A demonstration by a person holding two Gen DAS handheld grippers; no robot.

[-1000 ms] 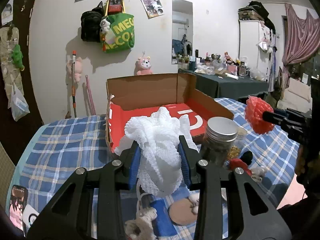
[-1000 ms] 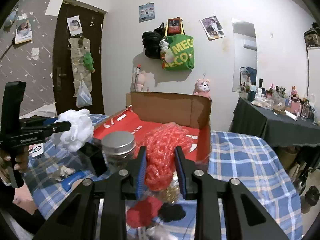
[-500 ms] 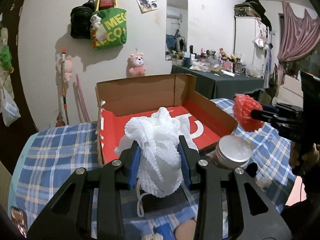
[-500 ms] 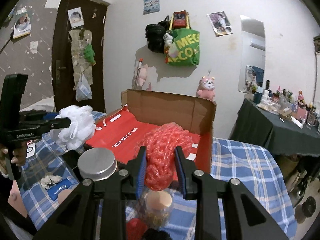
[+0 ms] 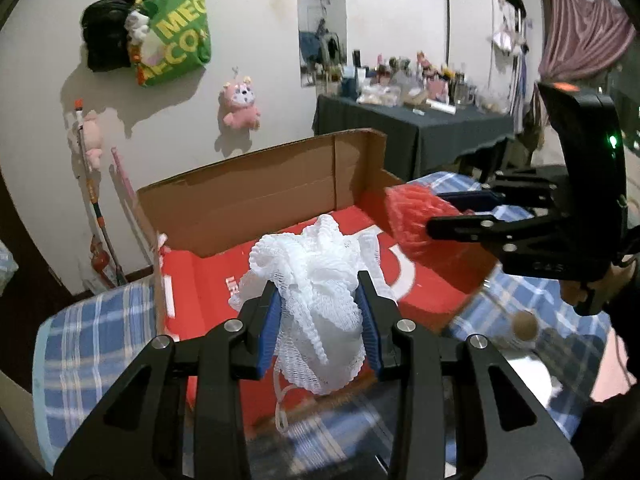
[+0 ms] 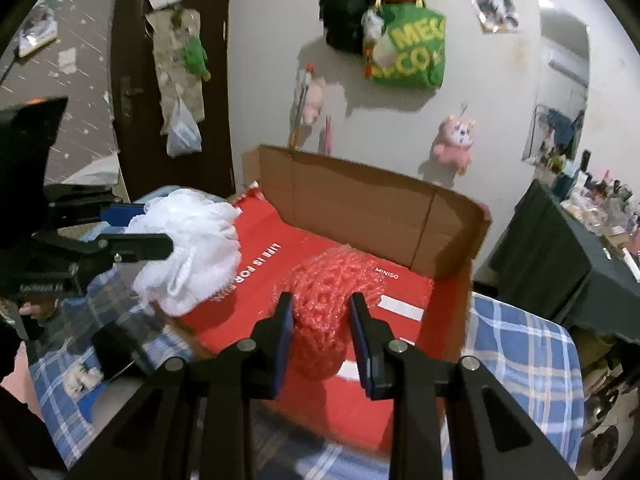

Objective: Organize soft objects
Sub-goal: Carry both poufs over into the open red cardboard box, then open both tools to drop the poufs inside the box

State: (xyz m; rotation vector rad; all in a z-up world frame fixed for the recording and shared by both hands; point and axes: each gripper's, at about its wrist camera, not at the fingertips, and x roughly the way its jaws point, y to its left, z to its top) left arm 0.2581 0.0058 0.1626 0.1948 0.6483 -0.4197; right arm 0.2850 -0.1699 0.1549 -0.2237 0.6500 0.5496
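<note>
Left hand-held gripper [image 5: 319,322] is pinching a white mesh bath pouf [image 5: 320,280] between its blue pads, a loop of cord dangling below. Right hand-held gripper [image 6: 322,334] is clamped the same way on a red mesh pouf [image 6: 330,300]. Both poufs hang over the open cardboard box [image 6: 360,208], white one at the box's left side, red one more toward the right (seen from the right wrist cam).

Box sits on a blue plaid cloth [image 6: 520,344]; can't tell if it's a bed or a worktop under it. Back flap stands upright, side walls are lower, and the near edge looks lowest, approx level w/ the red floor. The red liner is bare under and between the two poufs. Outside the box on the left it's tighter: a dark blurred thing and some small bits lie on the cloth by the near-left corner.

Writing: "LIFE IS FOR FUN" in white on the red liner [image 6: 256,268], partly hidden by the white pouf, and "MINISO" [image 6: 387,273] near the back. Green tote bag [image 6: 408,52] on the wall reads "MEG…" and "…ECO…", rest folded away. Faint lettering on the left gripper's body, too blurred to read.
</note>
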